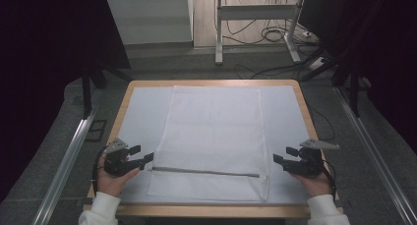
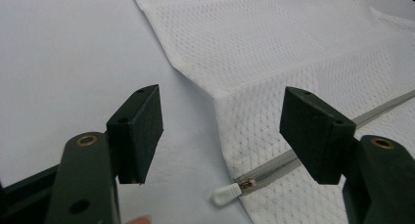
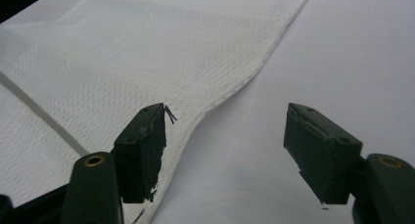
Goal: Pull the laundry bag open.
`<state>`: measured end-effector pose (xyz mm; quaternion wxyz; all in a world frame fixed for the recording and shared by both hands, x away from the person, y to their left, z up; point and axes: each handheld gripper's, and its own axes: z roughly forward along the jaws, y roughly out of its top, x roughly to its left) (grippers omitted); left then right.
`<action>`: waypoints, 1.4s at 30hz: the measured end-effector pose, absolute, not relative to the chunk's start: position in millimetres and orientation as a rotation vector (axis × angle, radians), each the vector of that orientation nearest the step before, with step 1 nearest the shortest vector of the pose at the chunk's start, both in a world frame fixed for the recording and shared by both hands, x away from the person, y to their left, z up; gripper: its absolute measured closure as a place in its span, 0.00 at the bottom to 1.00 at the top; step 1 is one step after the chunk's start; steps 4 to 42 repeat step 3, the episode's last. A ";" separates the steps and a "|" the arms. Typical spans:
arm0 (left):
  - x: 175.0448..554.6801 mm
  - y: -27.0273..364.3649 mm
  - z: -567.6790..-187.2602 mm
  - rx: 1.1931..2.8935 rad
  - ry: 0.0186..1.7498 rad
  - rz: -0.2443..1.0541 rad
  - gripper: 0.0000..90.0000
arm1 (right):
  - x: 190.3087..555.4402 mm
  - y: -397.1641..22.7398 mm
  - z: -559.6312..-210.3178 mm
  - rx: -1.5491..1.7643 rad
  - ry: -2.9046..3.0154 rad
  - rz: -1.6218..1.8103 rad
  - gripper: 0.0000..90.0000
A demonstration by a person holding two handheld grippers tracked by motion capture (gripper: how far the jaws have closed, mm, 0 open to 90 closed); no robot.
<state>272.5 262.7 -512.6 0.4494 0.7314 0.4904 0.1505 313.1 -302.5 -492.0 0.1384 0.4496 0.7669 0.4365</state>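
Observation:
A white mesh bag [image 1: 211, 136] lies flat on the white-covered table [image 1: 140, 112]. A grey zipper [image 1: 206, 172] runs across it near the front edge. My left gripper [image 1: 142, 155] is open at the bag's left edge, level with the zipper's end. In the left gripper view the jaws [image 2: 222, 131] stand wide apart over the bag's edge [image 2: 274, 53], with the white zipper pull [image 2: 226, 194] lying between and below them, untouched. My right gripper [image 1: 284, 155] is open just off the bag's right edge. In the right gripper view [image 3: 225, 145] the bag's hem [image 3: 147, 57] curves past the left jaw.
The table has a wooden rim [image 1: 206, 82]. Metal rails [image 1: 69, 156] run along the floor on both sides. A white desk frame [image 1: 255, 18] and loose cables [image 1: 275, 36] stand behind the table. Dark curtains [image 1: 44, 48] hang left and right.

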 end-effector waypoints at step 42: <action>272.6 261.8 -513.1 1.816 1.209 0.371 0.35 | 313.1 -299.3 -493.2 1.271 2.243 1.250 0.29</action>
